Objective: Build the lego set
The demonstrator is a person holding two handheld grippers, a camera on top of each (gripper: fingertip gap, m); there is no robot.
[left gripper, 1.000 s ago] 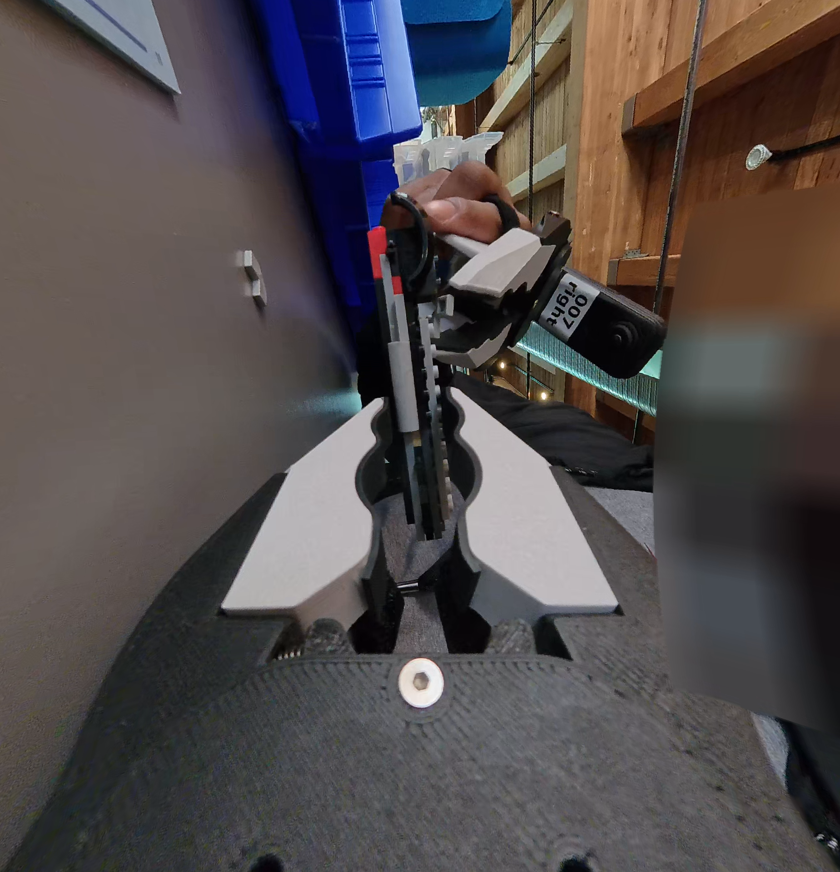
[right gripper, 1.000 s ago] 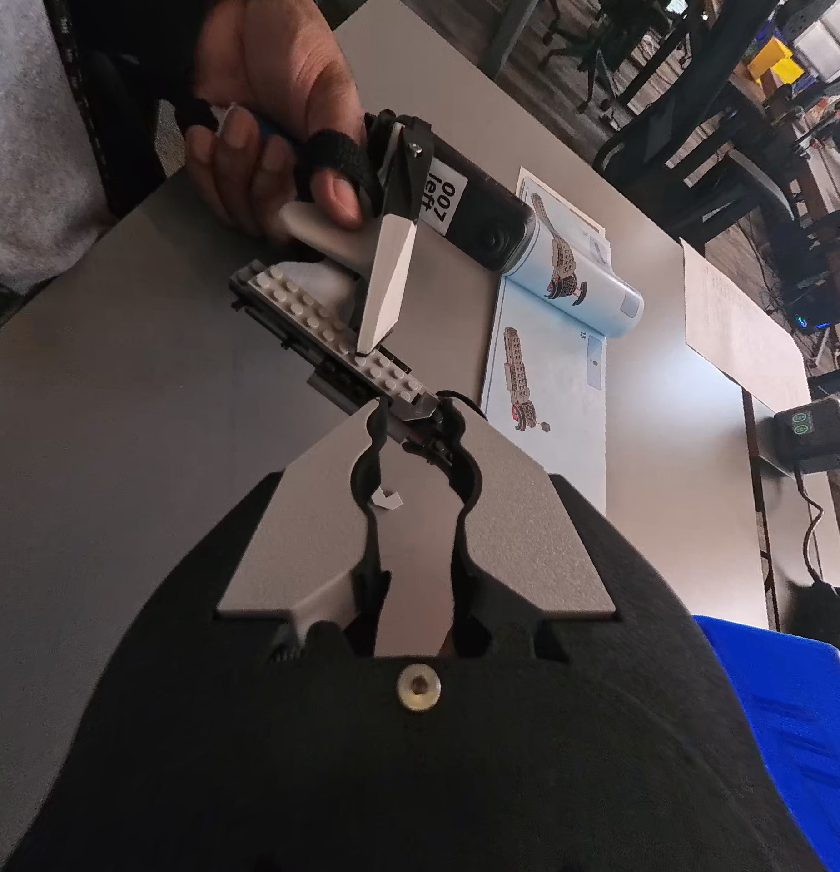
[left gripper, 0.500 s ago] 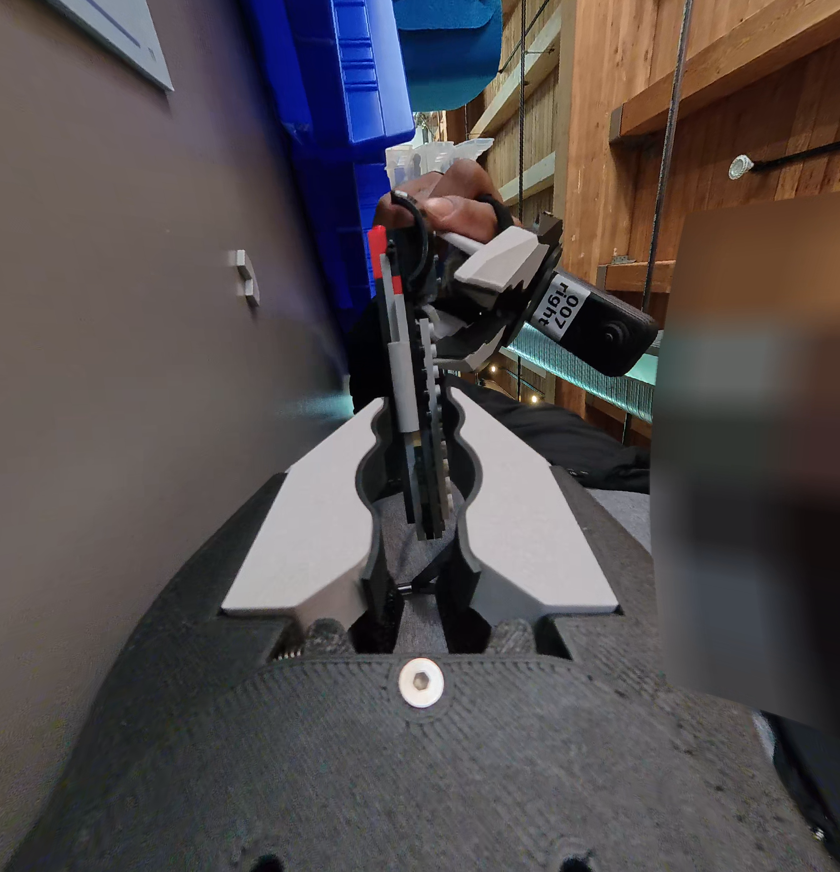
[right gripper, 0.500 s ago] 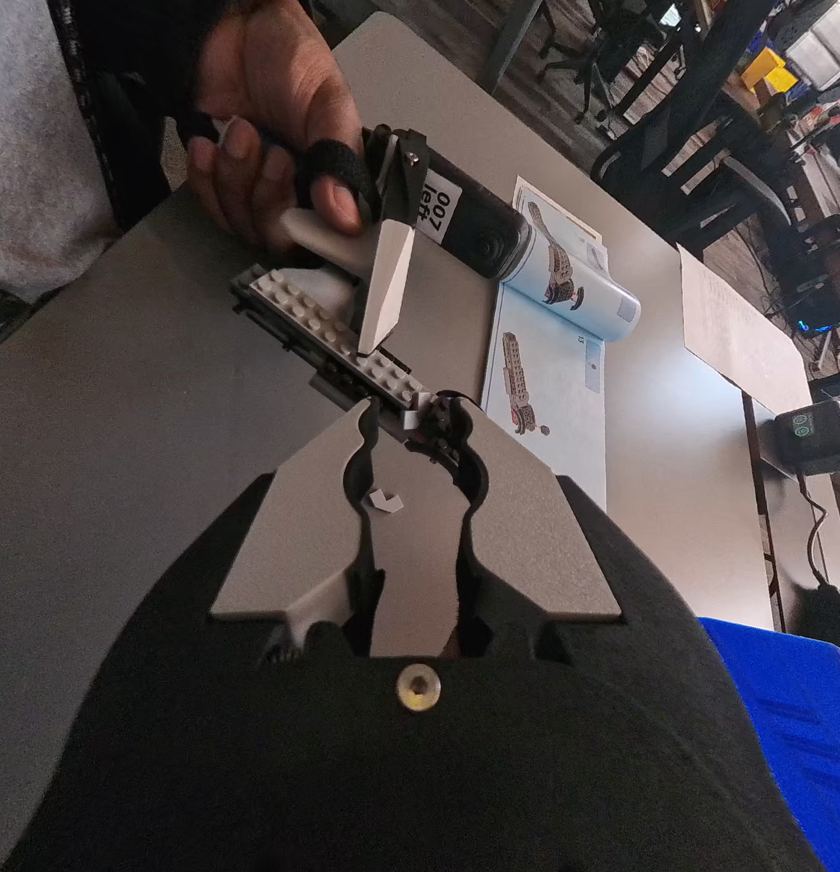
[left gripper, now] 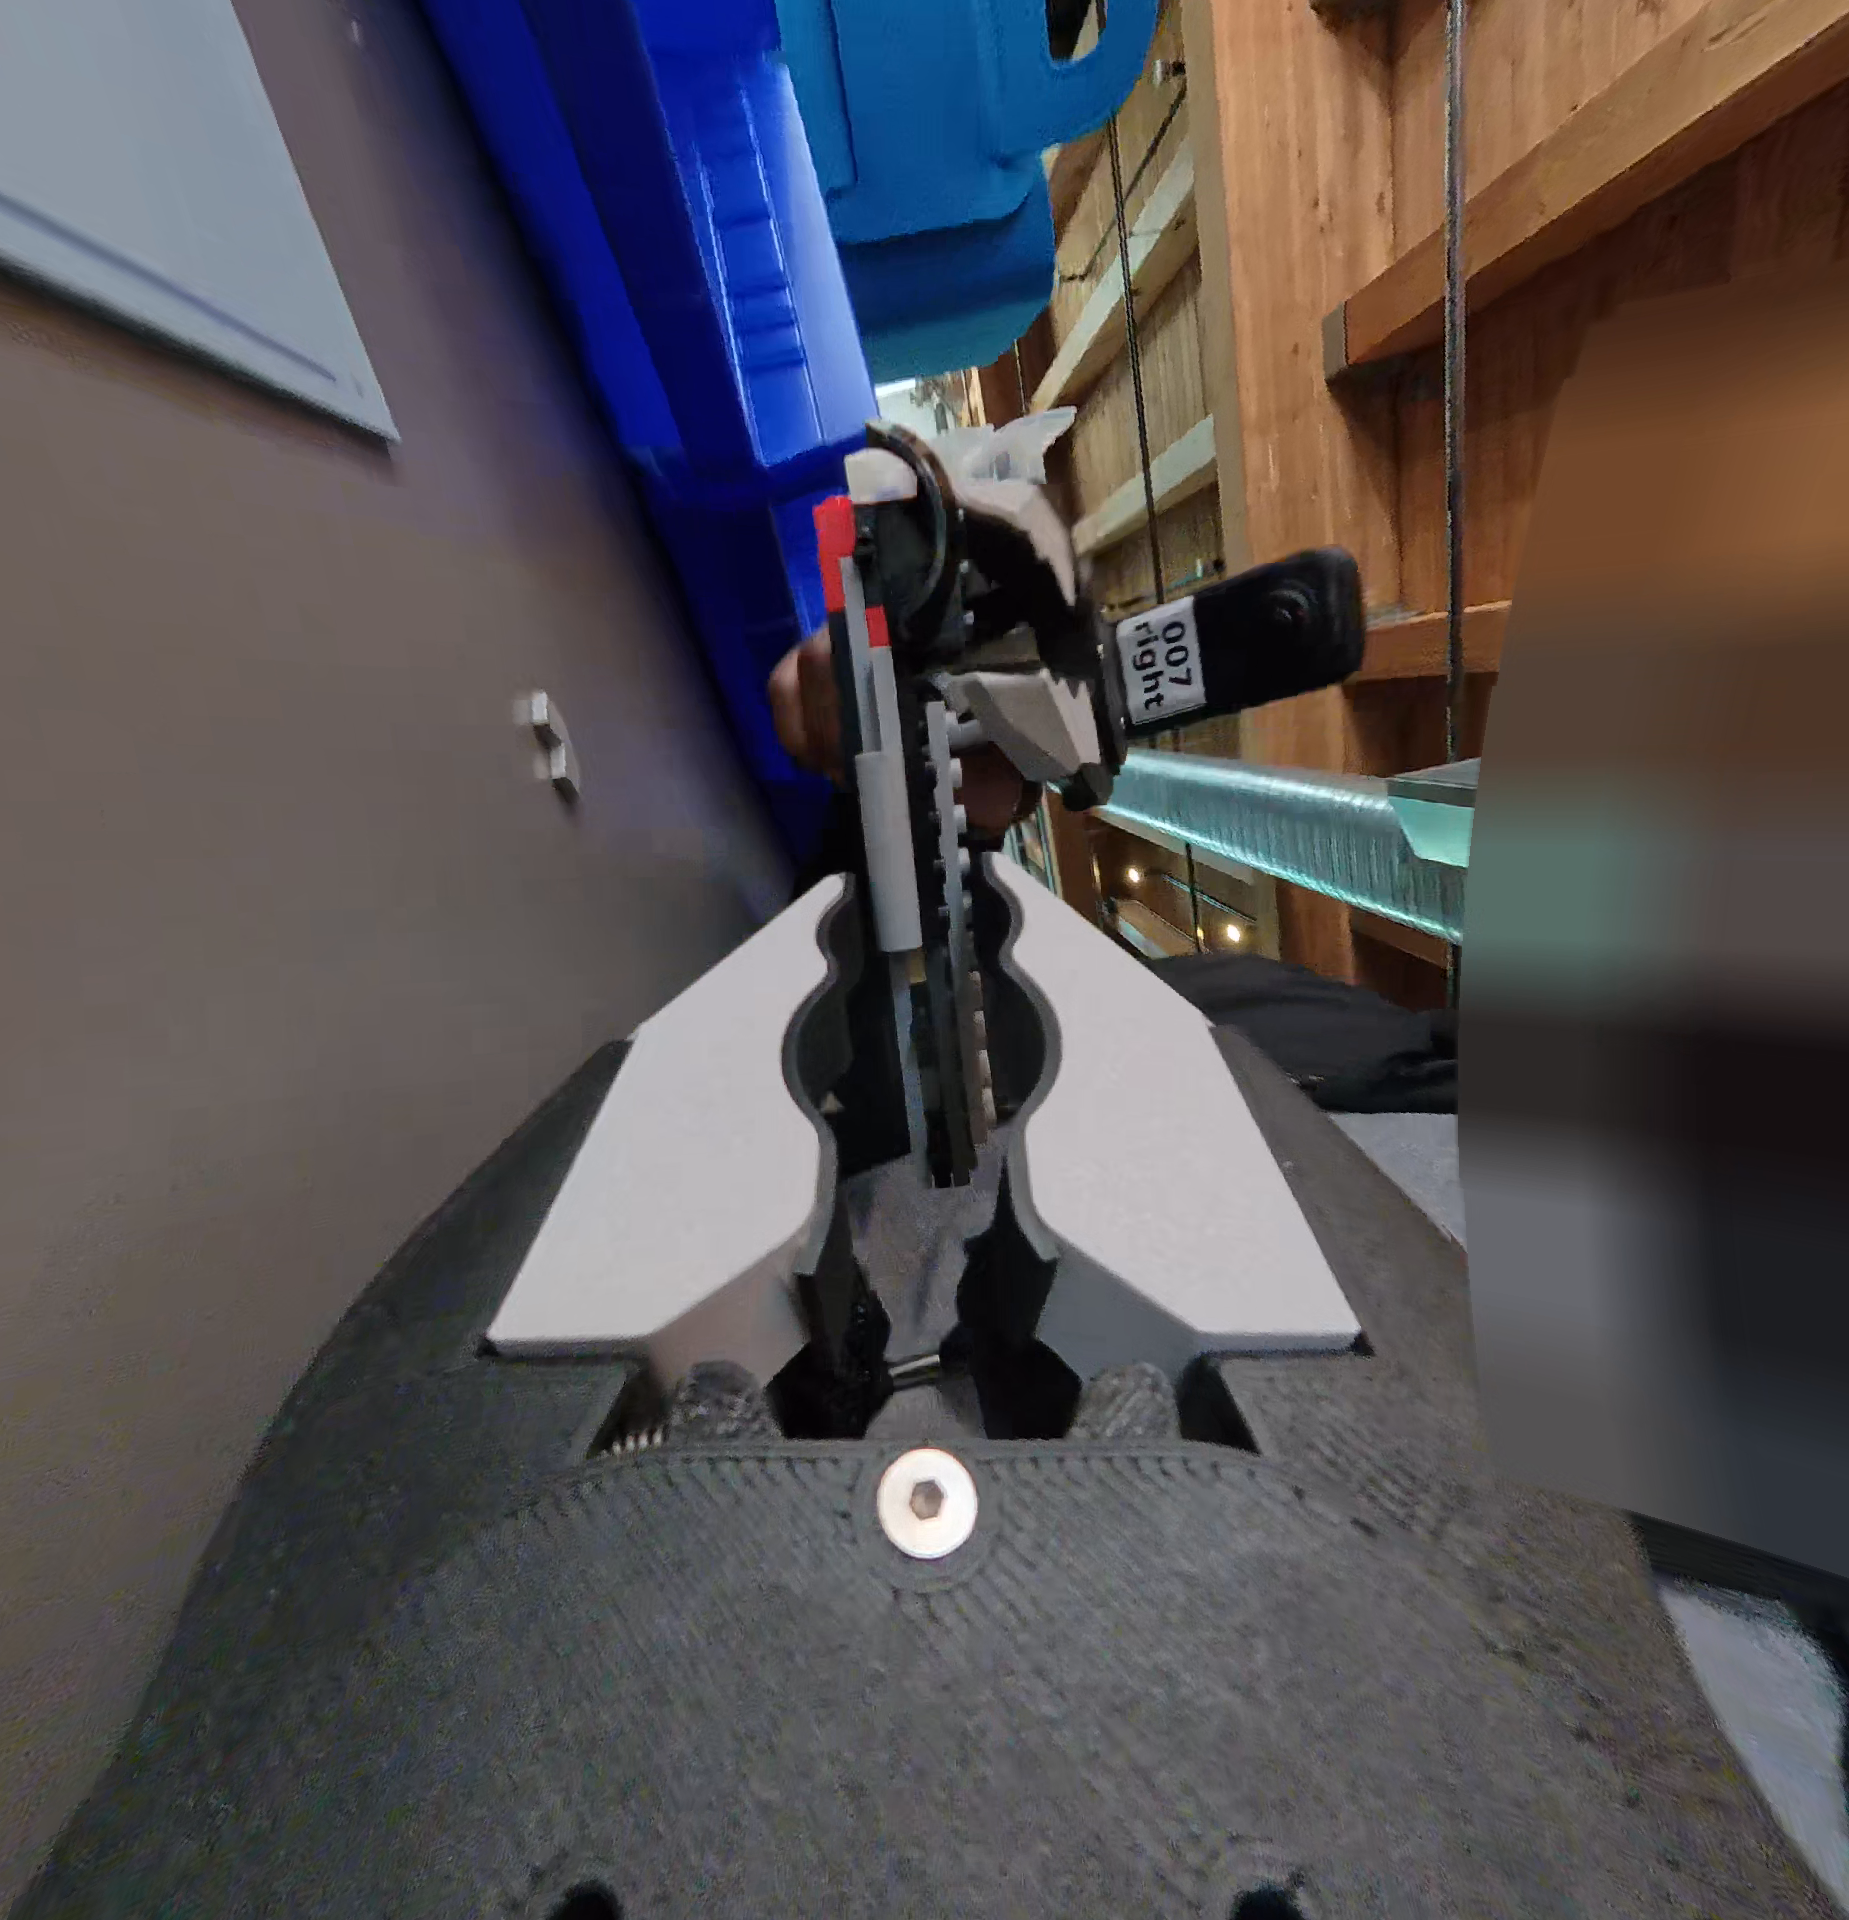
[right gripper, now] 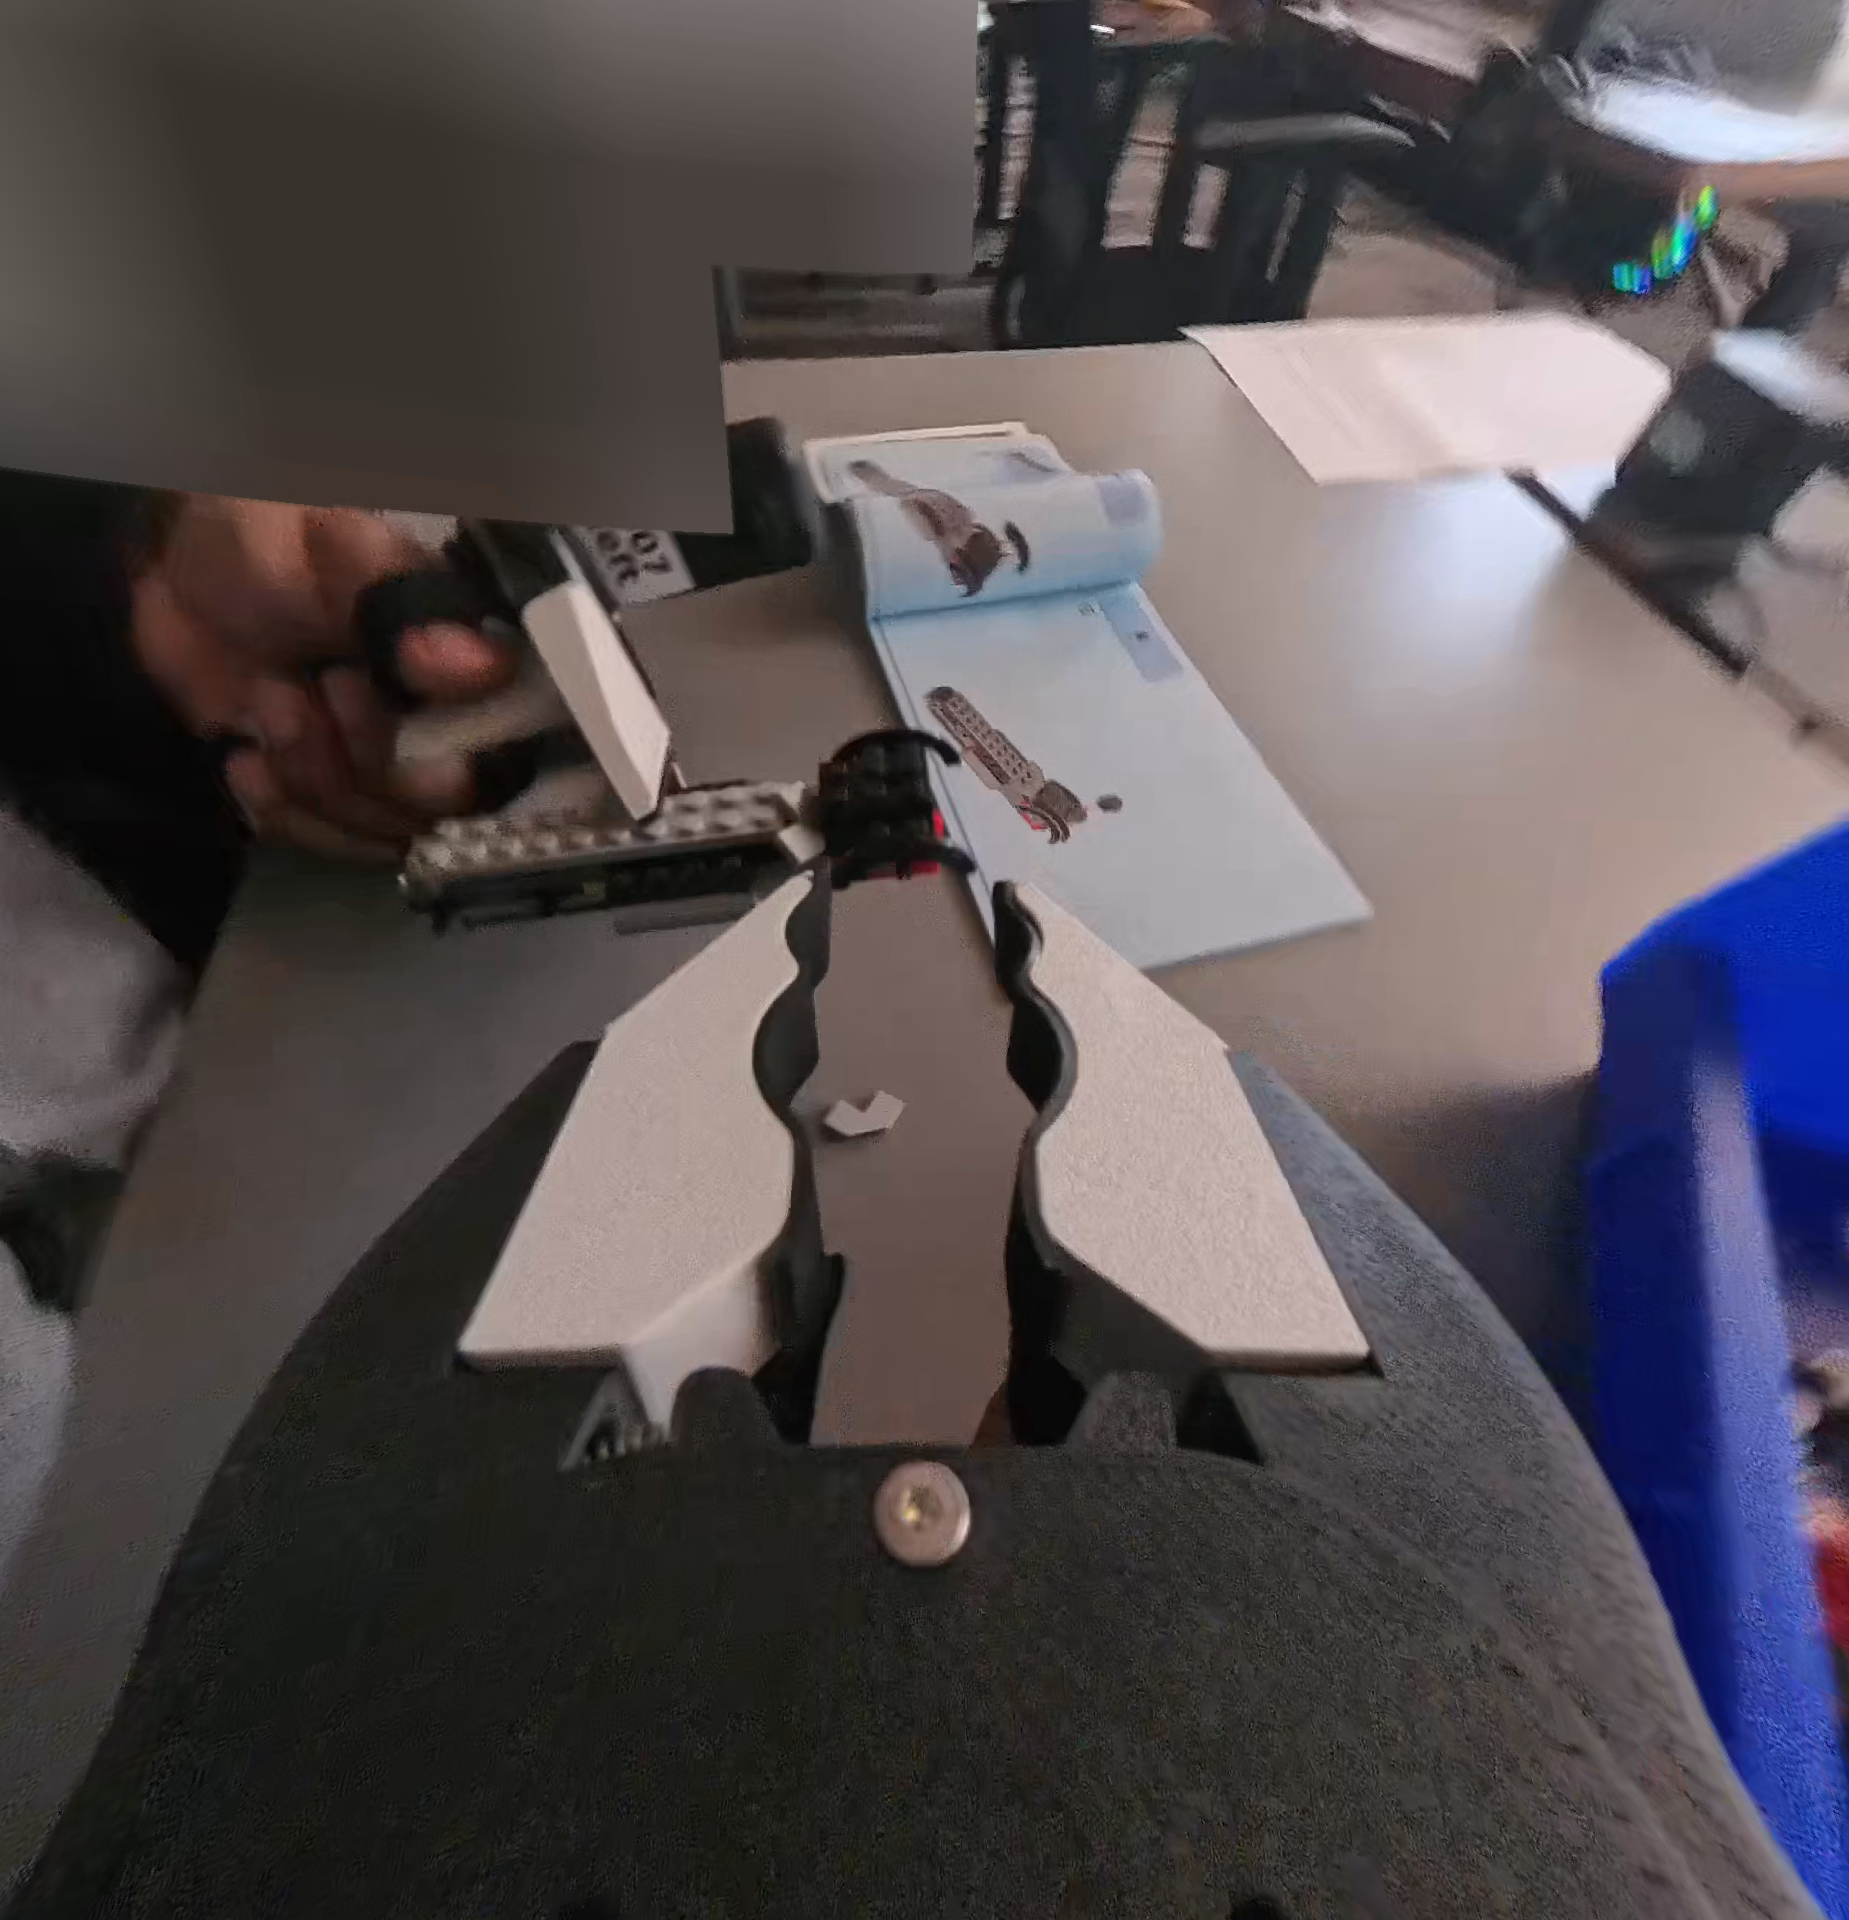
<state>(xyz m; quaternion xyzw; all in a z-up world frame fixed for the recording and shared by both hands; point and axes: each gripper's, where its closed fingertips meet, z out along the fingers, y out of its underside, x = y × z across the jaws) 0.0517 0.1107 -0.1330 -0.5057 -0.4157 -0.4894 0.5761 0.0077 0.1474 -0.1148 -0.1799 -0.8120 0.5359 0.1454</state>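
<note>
- My left gripper has its jaws clamped on the long grey-and-black lego build, held above the tabletop.
- My right gripper has jaws parted, empty, tips just beside the build's black-and-red end.
- 1 small white piece lies loose on the tabletop.

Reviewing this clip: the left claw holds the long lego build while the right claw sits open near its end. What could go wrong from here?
1. The left claw clamps the lego build near one end, so most of it overhangs; a push could lever it loose.
2. The right claw is open at the black and red end; closing off-centre might pop pieces off.
3. A small loose piece on the table could get knocked away.
</note>
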